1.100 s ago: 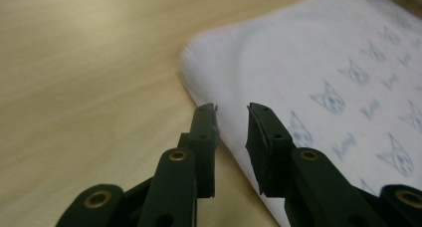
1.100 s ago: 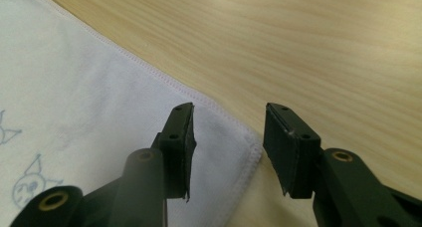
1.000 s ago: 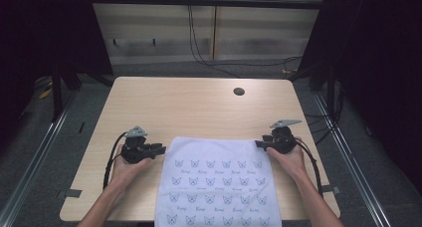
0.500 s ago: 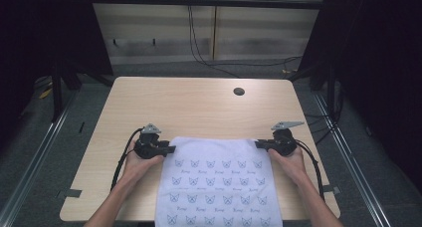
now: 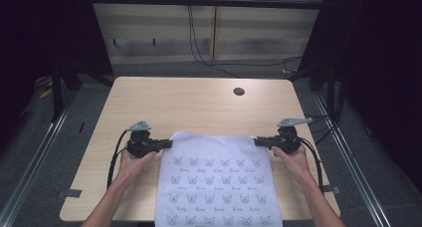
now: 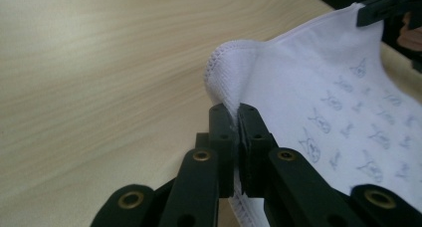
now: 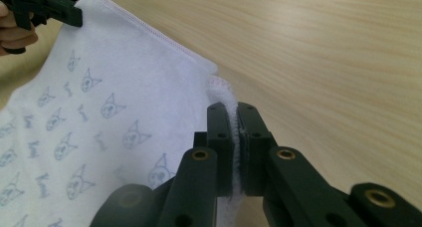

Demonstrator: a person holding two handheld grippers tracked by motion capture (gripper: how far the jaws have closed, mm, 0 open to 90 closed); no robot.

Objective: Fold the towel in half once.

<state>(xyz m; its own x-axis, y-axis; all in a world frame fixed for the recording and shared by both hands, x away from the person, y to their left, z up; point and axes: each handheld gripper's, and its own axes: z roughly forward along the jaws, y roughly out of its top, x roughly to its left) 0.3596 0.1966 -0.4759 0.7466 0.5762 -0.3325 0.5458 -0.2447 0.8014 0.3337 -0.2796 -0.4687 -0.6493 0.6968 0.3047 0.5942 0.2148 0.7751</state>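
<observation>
We are pinching far corners of white cat-print cloth [image 5: 216, 179]: left gripper [image 5: 169, 144], jaws just closing, right gripper [image 5: 258, 141] clamped. Cloth lying on light wooden desk [image 5: 199, 105], overhanging near edge; bare desk beyond.

Both grippers' fingers [image 6: 234, 132] have closed onto the towel's [image 5: 219, 182] far corners.

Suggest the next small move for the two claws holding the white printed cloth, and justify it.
Probably lift both far corners together and carry them toward the person to fold. The left claw and right claw are each shut on a far corner of the cloth, which lies flat on the table.
</observation>
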